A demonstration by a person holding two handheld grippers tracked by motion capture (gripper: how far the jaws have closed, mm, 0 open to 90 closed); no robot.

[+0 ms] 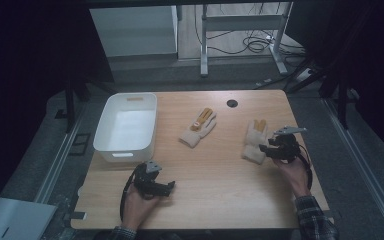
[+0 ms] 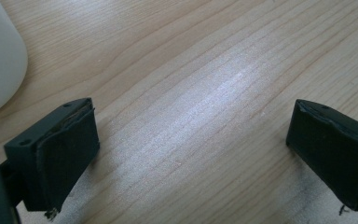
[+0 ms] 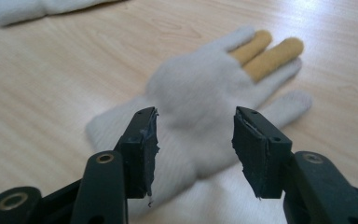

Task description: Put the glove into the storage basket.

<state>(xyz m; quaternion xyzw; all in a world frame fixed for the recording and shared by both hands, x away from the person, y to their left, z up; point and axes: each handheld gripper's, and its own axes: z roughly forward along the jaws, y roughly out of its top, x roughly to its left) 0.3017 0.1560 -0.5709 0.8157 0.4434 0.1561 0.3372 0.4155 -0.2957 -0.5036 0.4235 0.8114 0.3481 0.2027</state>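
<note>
No readable brand or writing anywhere on the near glove (image 3: 200,102), white with two yellow fingers, lying flat on the wooden surface (image 1: 220,175) toward its right side, long axis from cuff near the tool to fingertips pointing away. Right tool (image 3: 196,144) half spread just above the cuff, pads apart from the cloth, pinching nothing. Left tool (image 2: 191,144) widely spread over bare wood beside the white bin (image 1: 125,127), holding nothing; second glove (image 1: 198,127) well apart at the middle.

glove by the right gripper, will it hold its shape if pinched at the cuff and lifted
Probably not: the glove looks like soft knit lying flat and limp, so it should droop. Likely light. Its fuzzy weave should give the right gripper fair purchase.
</note>
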